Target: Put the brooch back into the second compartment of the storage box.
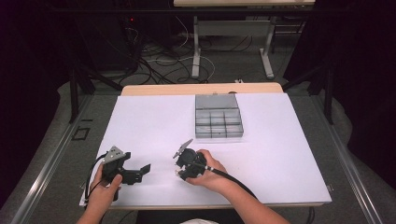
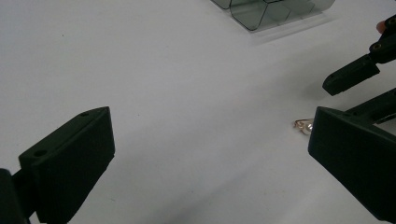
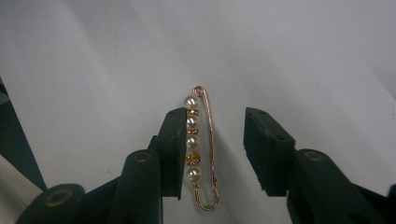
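Observation:
A gold safety pin strung with several white pearls lies flat on the white table top. My right gripper points down over it, jaws either side of the pin. The left jaw is right against the pearls and a clear gap separates the other jaw from the wire, so it stands open. In the high view that gripper is at the table's front middle, held in a hand. My left gripper rests at the front left, open and with nothing in it. It faces the pin and a finger of the right gripper.
A grey clear-plastic organiser box with several compartments stands behind the right gripper, toward the back middle; its corner shows in the left gripper view. Cables trail from both grippers over the table's front edge.

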